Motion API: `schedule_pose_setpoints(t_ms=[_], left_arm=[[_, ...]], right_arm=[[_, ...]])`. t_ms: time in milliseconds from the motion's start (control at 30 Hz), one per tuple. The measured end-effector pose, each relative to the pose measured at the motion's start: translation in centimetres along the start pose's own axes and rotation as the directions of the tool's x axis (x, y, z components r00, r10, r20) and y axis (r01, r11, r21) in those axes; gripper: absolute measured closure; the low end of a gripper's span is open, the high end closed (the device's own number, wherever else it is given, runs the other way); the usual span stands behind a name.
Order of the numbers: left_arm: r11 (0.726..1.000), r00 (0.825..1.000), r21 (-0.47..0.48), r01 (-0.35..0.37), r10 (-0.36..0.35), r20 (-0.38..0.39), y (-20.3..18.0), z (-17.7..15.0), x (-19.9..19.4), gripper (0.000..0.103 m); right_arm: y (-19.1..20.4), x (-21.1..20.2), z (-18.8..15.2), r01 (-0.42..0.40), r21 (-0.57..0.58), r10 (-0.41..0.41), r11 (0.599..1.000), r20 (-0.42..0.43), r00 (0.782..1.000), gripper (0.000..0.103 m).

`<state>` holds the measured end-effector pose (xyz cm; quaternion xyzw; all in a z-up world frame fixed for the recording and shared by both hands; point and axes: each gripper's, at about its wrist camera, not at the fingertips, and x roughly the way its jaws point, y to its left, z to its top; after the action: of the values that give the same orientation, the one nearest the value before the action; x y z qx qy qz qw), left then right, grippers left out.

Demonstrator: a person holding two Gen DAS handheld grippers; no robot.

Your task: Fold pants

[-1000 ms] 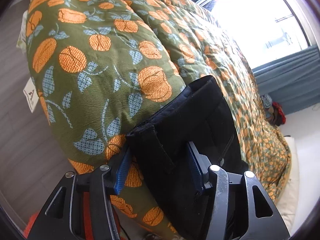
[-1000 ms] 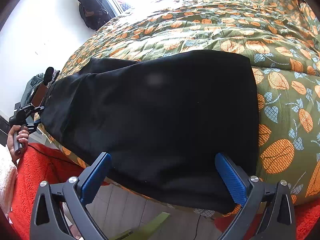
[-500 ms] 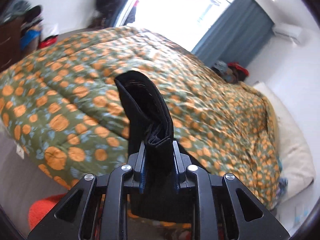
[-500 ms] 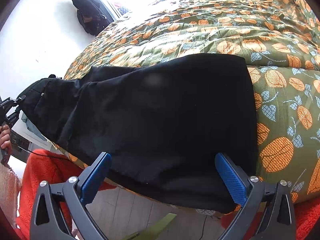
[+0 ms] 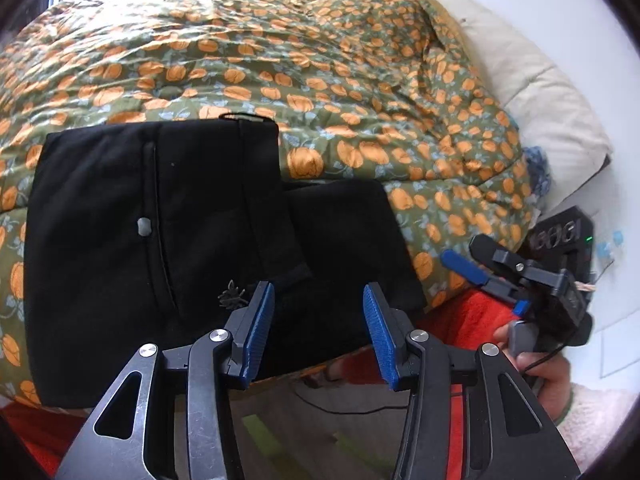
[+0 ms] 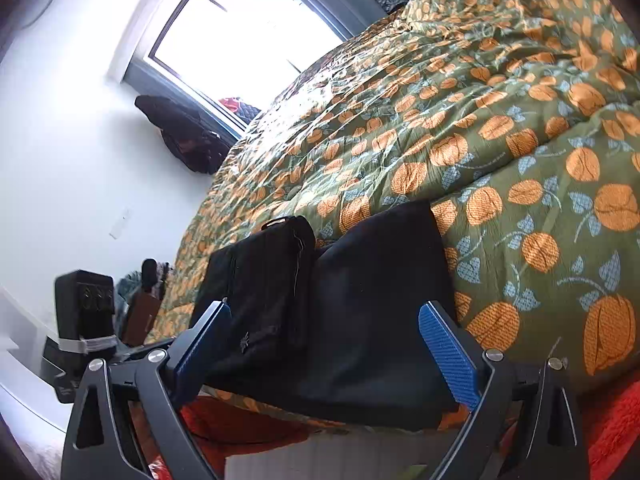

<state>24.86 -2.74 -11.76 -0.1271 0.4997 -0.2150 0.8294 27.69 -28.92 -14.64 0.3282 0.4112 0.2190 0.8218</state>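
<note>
Ahead of left gripper (image 5: 319, 334): folded pants (image 5: 160, 240), unheld.

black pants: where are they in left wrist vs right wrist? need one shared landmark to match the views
Left wrist: black pants fill the left and centre, folded on the bed edge, just beyond the open left gripper.
Right wrist: the pants sit at lower centre, between the fingers of the open right gripper.
Shared landmark: the pumpkin-print quilt under the pants.
</note>
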Motion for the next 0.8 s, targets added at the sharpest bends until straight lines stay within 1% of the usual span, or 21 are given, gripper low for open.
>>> schedule_pose_setpoints(t_ms=[33, 67, 100, 167, 233, 267, 300, 333, 367, 400, 433, 467, 500, 533, 567, 600, 633, 667, 733, 800], left_arm=[[1.0, 0.999, -0.001, -0.008, 0.008, 0.038, 0.3, 0.4, -1.7, 0.039], [0.999, 0.995, 0.0, -0.041, 0.041, 0.089, 1.0, 0.8, -3.4, 0.03], [0.997, 0.988, -0.001, -0.079, 0.079, 0.135, 2.0, 1.2, -4.9, 0.029], [0.988, 0.974, -0.043, -0.15, 0.156, 0.164, 5.0, 1.8, -6.6, 0.031], [0.967, 0.956, -0.097, -0.235, 0.248, 0.159, 7.8, 1.7, -6.8, 0.035], [0.956, 0.948, -0.11, -0.271, 0.285, 0.142, 9.0, 1.2, -6.3, 0.044], [0.95, 0.946, -0.114, -0.292, 0.304, 0.112, 9.8, 0.8, -5.4, 0.053], [0.948, 0.949, -0.108, -0.299, 0.307, 0.069, 10.4, 0.2, -3.9, 0.056], [0.95, 0.954, -0.101, -0.294, 0.299, 0.031, 10.8, -0.7, -2.5, 0.063], [0.955, 0.959, -0.09, -0.282, 0.283, -0.005, 10.9, -1.4, -1.0, 0.065], [0.96, 0.963, -0.073, -0.269, 0.269, -0.021, 10.6, -2.2, 0.6, 0.065], [0.96, 0.962, -0.063, -0.274, 0.273, -0.017, 10.4, -2.7, 1.4, 0.065], [0.959, 0.961, -0.063, -0.276, 0.277, 0.004, 10.2, -3.0, 1.8, 0.065], [0.961, 0.963, -0.077, -0.266, 0.268, 0.018, 10.2, -3.0, 1.7, 0.065], [0.964, 0.968, -0.098, -0.247, 0.25, 0.017, 10.5, -2.9, 1.6, 0.065], [0.967, 0.973, -0.113, -0.228, 0.231, 0.013, 10.7, -2.8, 1.3, 0.066], [0.97, 0.977, -0.119, -0.211, 0.214, 0.011, 10.9, -2.7, 1.1, 0.066], [0.972, 0.979, -0.119, -0.202, 0.205, 0.011, 11.0, -2.6, 1.2, 0.066], [0.972, 0.979, -0.121, -0.201, 0.205, 0.019, 11.1, -2.7, 1.2, 0.066], [0.969, 0.974, -0.11, -0.22, 0.224, 0.024, 10.8, -2.5, 1.3, 0.066]], right_arm=[[-0.4, -0.3, 0.1, -0.033, 0.043, 0.033, 0.999, -0.006, 0.999, 0.008], [-0.6, -0.3, 0.1, -0.068, 0.088, 0.069, 0.994, -0.014, 0.997, 0.009], [-0.7, -0.1, 0.3, -0.106, 0.129, 0.11, 0.986, -0.026, 0.994, 0.009], [-0.3, 1.2, 0.6, -0.19, 0.19, 0.205, 0.963, -0.064, 0.977, 0.01], [0.6, 3.3, 1.0, -0.258, 0.225, 0.293, 0.94, -0.136, 0.947, 0.012], [1.2, 4.6, 1.1, -0.273, 0.231, 0.317, 0.934, -0.181, 0.931, 0.012], [1.7, 5.8, 1.2, -0.269, 0.223, 0.319, 0.937, -0.228, 0.92, 0.013], [2.3, 6.9, 1.3, -0.247, 0.196, 0.295, 0.949, -0.274, 0.915, 0.015], [2.6, 8.2, 1.5, -0.205, 0.157, 0.247, 0.966, -0.329, 0.912, 0.015], [2.7, 9.5, 1.6, -0.158, 0.127, 0.195, 0.979, -0.371, 0.908, 0.016], [2.5, 10.7, 1.7, -0.124, 0.12, 0.163, 0.985, -0.404, 0.9, 0.018], [2.2, 12.0, 1.7, -0.108, 0.129, 0.155, 0.986, -0.446, 0.881, 0.018], [2.0, 13.2, 1.6, -0.093, 0.134, 0.146, 0.987, -0.48, 0.865, 0.02], [2.0, 14.2, 1.5, -0.09, 0.13, 0.144, 0.987, -0.507, 0.85, 0.021], [2.2, 15.1, 1.4, -0.089, 0.113, 0.136, 0.99, -0.536, 0.833, 0.021], [2.7, 15.8, 1.4, -0.08, 0.081, 0.112, 0.993, -0.557, 0.823, 0.021], [3.0, 16.4, 1.6, -0.074, 0.063, 0.097, 0.995, -0.567, 0.818, 0.021], [3.3, 17.0, 1.7, -0.076, 0.063, 0.098, 0.995, -0.575, 0.812, 0.021], [3.7, 18.1, 1.6, -0.074, 0.056, 0.093, 0.996, -0.606, 0.79, 0.02], [3.9, 18.9, 1.2, -0.081, 0.059, 0.101, 0.995, -0.633, 0.767, 0.02]])
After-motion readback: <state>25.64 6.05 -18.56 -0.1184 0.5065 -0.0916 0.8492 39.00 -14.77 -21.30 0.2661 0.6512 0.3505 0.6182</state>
